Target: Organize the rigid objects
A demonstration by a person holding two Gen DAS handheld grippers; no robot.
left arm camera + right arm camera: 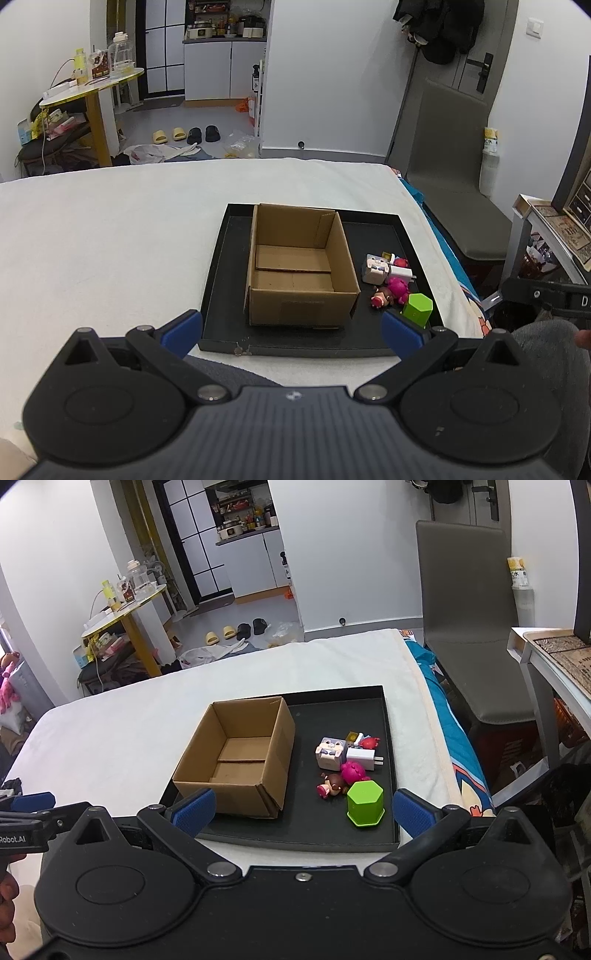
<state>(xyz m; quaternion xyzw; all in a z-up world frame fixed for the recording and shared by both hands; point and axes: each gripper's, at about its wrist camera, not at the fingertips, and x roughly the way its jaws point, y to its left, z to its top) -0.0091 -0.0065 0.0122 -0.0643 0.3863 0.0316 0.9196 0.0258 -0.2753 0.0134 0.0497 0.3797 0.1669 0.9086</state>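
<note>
Half-hidden yellow piece point(352, 736) behind charger point(360, 757)

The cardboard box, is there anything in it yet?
Empty. The cardboard box shows only its bare bottom; the toys lie beside it on the black tray.

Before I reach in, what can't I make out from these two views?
- Small yellow item: too small in both views, behind the cube toy.
- Green hexagonal block: base hidden by the left gripper finger in the left view.
- Cardboard box: near inner wall hidden in both views.
</note>
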